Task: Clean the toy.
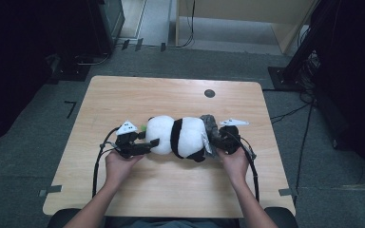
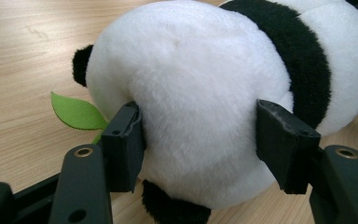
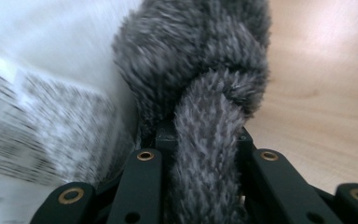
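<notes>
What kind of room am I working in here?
Probably a lab or recording workspace, not a home: a bare wooden table on grey carpet with tape marks, loose cables across the floor, and dark equipment stands around it.

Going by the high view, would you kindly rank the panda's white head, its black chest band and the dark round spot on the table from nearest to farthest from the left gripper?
Measured from the left gripper:
1. White head, between its jaws.
2. Black chest band, just beyond the head, toward the right gripper.
3. Dark round spot, far off near the table's back edge.
</notes>
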### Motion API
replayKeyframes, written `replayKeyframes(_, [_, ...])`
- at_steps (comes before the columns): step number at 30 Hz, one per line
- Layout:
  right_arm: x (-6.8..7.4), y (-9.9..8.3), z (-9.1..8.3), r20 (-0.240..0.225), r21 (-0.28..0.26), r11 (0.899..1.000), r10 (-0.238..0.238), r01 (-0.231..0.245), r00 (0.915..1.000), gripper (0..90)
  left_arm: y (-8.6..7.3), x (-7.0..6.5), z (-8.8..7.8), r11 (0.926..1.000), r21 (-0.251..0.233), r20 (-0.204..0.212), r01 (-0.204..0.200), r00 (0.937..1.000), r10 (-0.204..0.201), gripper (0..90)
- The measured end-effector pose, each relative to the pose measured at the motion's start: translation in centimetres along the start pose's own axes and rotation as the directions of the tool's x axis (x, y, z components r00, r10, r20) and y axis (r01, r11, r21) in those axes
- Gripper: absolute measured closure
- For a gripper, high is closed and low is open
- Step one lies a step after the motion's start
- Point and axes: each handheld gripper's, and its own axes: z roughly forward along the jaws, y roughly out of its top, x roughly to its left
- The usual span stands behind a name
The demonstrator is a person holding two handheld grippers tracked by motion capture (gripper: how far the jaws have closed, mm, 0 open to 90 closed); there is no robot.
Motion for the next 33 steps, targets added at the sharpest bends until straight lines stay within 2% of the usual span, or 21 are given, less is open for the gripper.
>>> replayKeyframes(2, [-0.1,-0.3,0.6,0.002,0.037,0.999,-0.008,0.008,1.0,73.9,0.0,0.0,0.0,1.0,-0.002,0.0,-0.001,1.0,0.001,36.7])
replayKeyframes(8, [-0.4,-0.3,1.0,0.002,0.06,0.998,-0.001,0.001,1.0,73.6,0.0,0.0,0.0,1.0,-0.002,0.001,0.0,1.0,0.0,36.1])
replayKeyframes(13, [-0.8,-0.6,1.4,0.009,0.117,0.993,0.011,-0.012,0.9999,73.4,0.0,0.1,-0.1,1.0,0.0,0.0,-0.002,1.0,0.002,35.6])
replayKeyframes(16, [-1.1,-0.4,0.9,0.013,0.111,0.994,0.011,-0.012,0.9999,73.9,0.0,0.2,-0.1,1.0,0.001,0.001,-0.001,1.0,0.001,35.4])
replayKeyframes(22, [-2.4,0.2,-1.3,0.03,0.05,0.996,0.067,-0.069,0.9973,74.1,0.0,0.1,-0.1,1.0,0.004,-0.001,-0.004,1.0,0.004,35.2])
replayKeyframes(27, [-2.1,1.0,-4.0,0.048,-0.028,0.998,0.05,-0.049,0.9976,74.2,0.0,0.2,-0.1,1.0,0.005,0.0,-0.003,1.0,0.003,35.1])
replayKeyframes(33, [-1.3,2.4,-6.4,0.052,-0.102,0.994,0.042,-0.037,0.9977,74.1,0.0,0.1,-0.2,1.0,0.006,0.0,-0.003,1.0,0.003,34.9])
